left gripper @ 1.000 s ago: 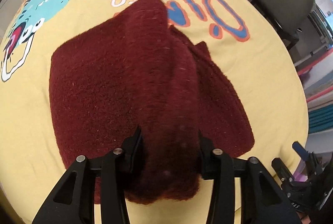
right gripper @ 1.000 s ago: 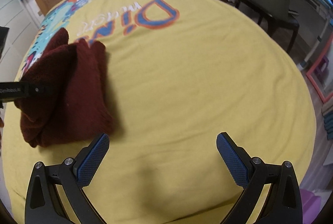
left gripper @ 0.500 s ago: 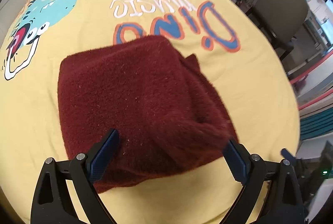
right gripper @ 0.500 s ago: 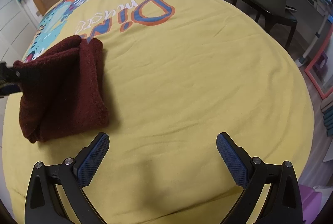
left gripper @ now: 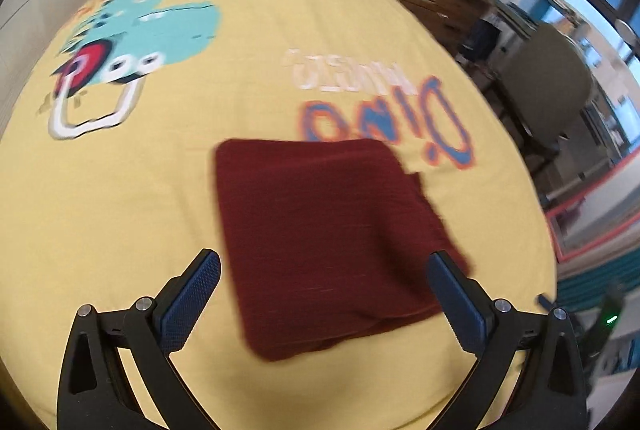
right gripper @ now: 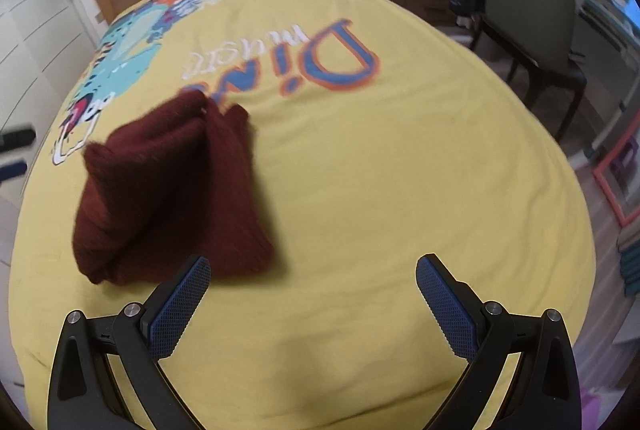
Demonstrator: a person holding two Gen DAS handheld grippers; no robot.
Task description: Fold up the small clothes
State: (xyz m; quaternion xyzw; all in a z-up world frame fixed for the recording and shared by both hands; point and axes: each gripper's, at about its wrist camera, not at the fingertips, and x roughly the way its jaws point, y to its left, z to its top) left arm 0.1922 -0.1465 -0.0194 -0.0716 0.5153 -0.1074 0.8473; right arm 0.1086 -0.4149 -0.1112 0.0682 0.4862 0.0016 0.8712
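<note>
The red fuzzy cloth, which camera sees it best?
The left wrist view: the red fuzzy cloth lies square in the middle, showing its whole folded top. The right wrist view catches it from the side, off to the left and blurrier.

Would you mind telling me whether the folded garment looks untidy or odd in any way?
Slightly: the dark red garment lies folded on the yellow bedspread, but an under-layer pokes out at its far right corner, so the edges don't line up.
</note>
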